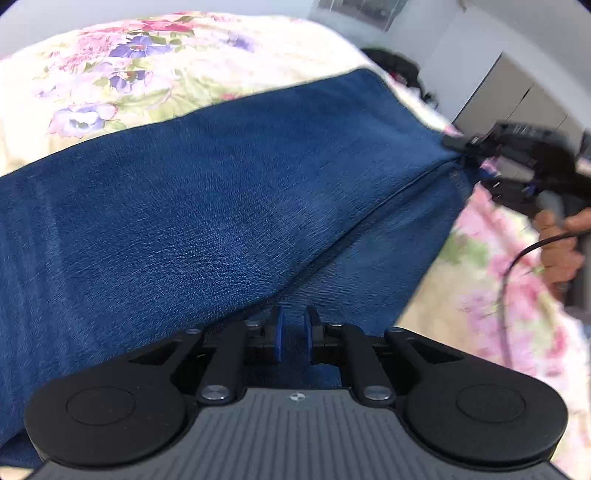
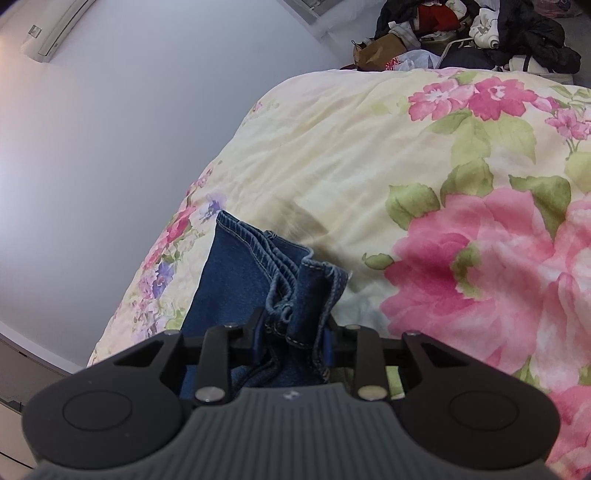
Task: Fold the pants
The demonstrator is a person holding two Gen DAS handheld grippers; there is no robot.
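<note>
A home bedroom: a bed under a floral quilt [image 2: 332, 155], a wall air conditioner [image 2: 51, 33], and a heap of clothes [image 2: 480, 33] beyond it.

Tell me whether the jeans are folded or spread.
Partly folded: the jeans lie doubled lengthwise on the quilt, and stacked hems sit in the right gripper.

Dark blue denim pants [image 1: 207, 206] with pale stitching; beyond the black tongs [image 2: 291, 332], a cream bedspread [image 2: 332, 155] patterned with pink and purple flowers, green leaves.
</note>
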